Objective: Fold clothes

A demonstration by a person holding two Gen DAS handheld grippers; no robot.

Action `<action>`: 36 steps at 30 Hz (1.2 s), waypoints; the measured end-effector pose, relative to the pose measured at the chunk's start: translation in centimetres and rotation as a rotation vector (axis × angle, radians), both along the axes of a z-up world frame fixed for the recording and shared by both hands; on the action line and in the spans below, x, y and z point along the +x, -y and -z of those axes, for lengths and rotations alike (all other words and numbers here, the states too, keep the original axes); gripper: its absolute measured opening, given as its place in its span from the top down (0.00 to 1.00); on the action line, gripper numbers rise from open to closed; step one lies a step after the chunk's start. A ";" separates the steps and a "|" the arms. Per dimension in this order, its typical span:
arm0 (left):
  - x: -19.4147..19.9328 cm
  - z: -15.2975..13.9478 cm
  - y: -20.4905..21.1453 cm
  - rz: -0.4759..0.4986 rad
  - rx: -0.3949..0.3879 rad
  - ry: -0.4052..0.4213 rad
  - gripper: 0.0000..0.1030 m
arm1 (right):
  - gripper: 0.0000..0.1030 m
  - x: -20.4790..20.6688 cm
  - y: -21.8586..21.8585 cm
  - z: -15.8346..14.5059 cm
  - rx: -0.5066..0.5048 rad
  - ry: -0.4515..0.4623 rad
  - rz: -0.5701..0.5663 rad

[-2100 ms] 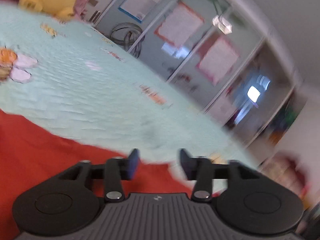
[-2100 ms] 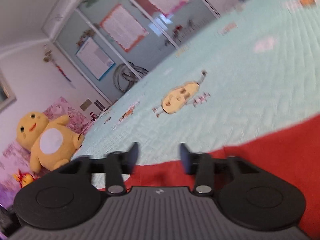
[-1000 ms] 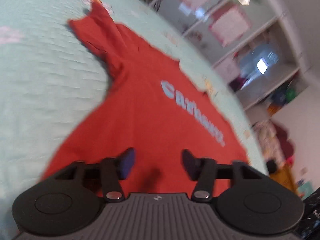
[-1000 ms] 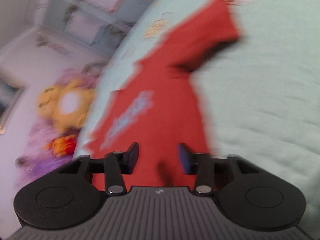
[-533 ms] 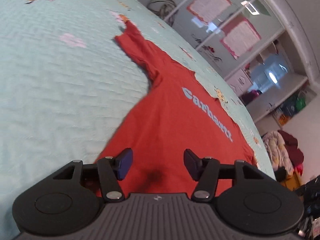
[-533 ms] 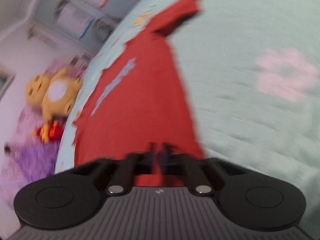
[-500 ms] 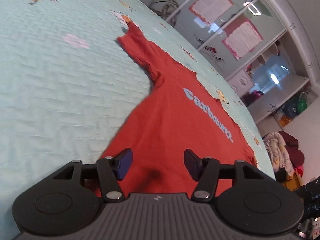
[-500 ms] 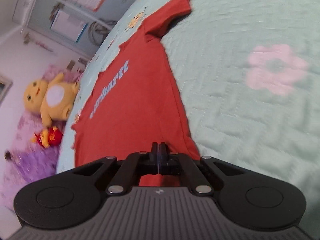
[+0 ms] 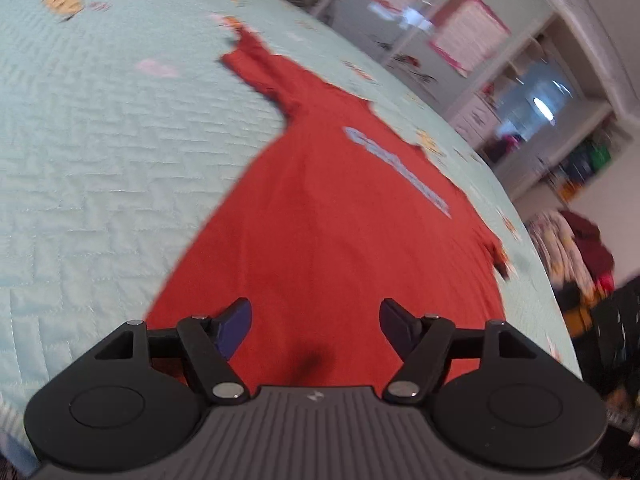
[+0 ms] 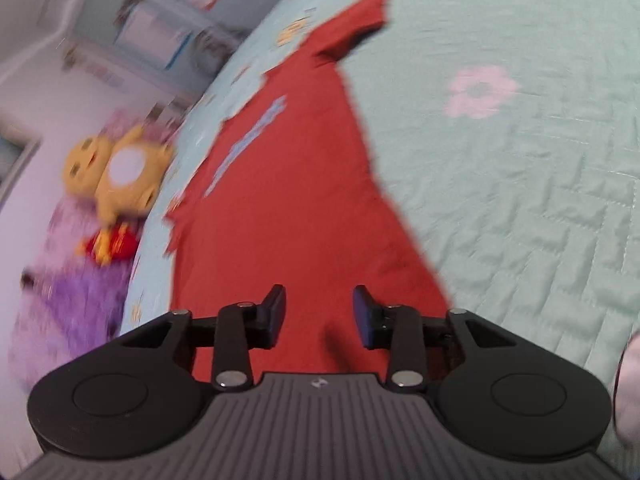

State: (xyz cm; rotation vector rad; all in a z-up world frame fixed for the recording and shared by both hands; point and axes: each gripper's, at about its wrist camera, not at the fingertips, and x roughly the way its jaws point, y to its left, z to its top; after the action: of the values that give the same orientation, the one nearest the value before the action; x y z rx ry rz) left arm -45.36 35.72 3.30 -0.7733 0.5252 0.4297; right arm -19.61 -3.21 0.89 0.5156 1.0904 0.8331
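the red shirt (image 9: 320,220) lies flat on the bed (image 9: 100,140), soft and limp; best pinched at its hem corners. left tool (image 9: 315,326) and right tool (image 10: 319,316), jaws just opening, hold nothing.

The red T-shirt (image 9: 340,240) (image 10: 288,200) is viewed close and obliquely downward from its hem by both wrist cameras, from the left and right corners, its printed chest being shared.

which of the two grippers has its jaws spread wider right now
The left gripper: its jaws have just opened wide above the red T-shirt. The right gripper has just opened less far.
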 end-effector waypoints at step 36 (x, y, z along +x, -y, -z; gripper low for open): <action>15.7 -1.4 -1.6 0.283 0.073 0.042 0.39 | 0.92 8.3 -12.8 0.5 0.139 -0.050 -0.129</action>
State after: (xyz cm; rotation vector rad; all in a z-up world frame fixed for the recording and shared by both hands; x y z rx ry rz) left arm -29.61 37.30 4.68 -0.6254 0.5669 0.1685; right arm -11.28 9.56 0.35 0.5894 1.1259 1.0189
